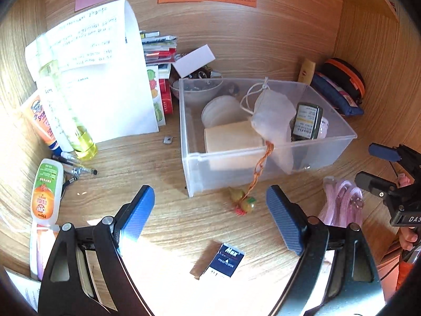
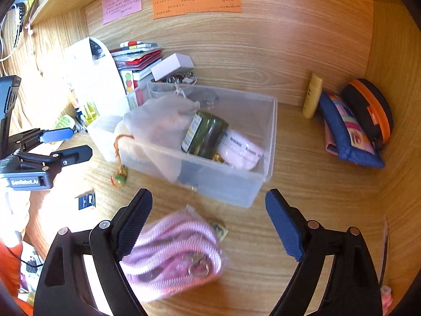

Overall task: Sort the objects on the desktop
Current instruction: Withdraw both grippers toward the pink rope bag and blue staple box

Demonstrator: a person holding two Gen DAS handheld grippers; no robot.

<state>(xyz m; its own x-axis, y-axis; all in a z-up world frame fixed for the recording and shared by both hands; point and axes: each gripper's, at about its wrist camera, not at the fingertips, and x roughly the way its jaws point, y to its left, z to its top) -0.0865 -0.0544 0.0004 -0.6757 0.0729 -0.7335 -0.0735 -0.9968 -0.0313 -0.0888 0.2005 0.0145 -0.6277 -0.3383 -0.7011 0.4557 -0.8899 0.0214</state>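
Observation:
A clear plastic box [image 1: 263,158] holds a white mesh pouch [image 1: 273,115], a green jar [image 1: 306,122] and a beige roll [image 1: 231,137]. An orange cord with a small charm [image 1: 243,202] hangs over its front wall onto the desk. My left gripper [image 1: 210,197] stands open in front of the box, with a blue staple box [image 1: 223,260] lying on the desk below the gap. My right gripper [image 2: 209,197] is open too. A pink cord bundle [image 2: 171,252] lies on the desk between its fingers, close against the left finger [image 2: 131,226]; nothing presses on it from the right.
Left of the box stand a white paper sheet [image 1: 105,84], a yellow spray bottle [image 1: 65,110], tubes and pens [image 1: 76,168]. Books and a white carton [image 2: 171,65] are behind it. A blue pouch [image 2: 347,134], an orange-black case [image 2: 371,110] and a cream tube [image 2: 311,96] sit at the back right.

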